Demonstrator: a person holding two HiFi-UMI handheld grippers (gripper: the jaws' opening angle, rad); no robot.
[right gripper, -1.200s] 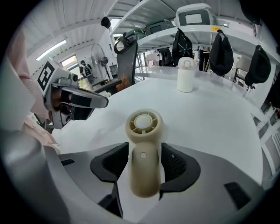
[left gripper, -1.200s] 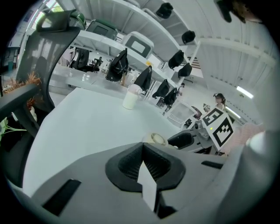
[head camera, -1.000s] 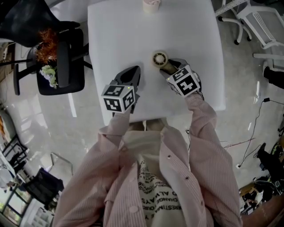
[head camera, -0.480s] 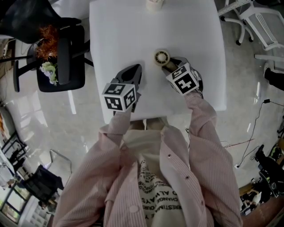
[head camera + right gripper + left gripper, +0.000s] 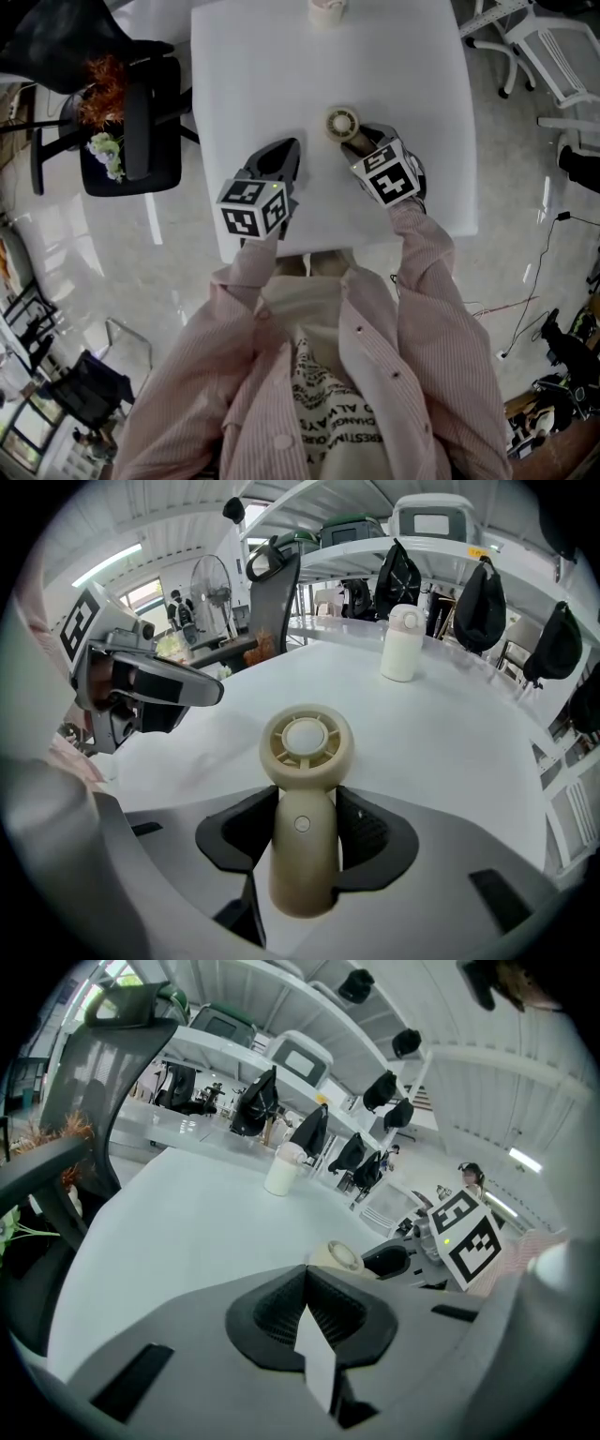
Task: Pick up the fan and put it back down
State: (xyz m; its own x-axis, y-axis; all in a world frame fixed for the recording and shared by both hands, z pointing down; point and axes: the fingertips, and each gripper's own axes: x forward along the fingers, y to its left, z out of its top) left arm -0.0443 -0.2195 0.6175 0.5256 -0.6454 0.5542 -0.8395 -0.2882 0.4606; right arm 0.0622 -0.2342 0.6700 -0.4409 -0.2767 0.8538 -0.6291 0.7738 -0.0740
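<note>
A small cream hand fan (image 5: pixel 340 123) lies on the white table (image 5: pixel 403 66), round head away from me. In the right gripper view its handle (image 5: pixel 302 846) runs back between the two dark pads. My right gripper (image 5: pixel 362 137) is closing round that handle, and I see thin gaps beside the pads. My left gripper (image 5: pixel 285 150) rests just left of the fan with its jaws together and nothing in them. The left gripper view shows the fan's head (image 5: pixel 336 1256) beyond the closed tips (image 5: pixel 306 1274), with the right gripper (image 5: pixel 386 1262) behind it.
A white lidded cup (image 5: pixel 323 9) stands at the table's far edge, also seen as the cup (image 5: pixel 401 644). A black chair holding flowers (image 5: pixel 127 122) is beside the table's left side. White chairs (image 5: pixel 553 47) stand at the far right.
</note>
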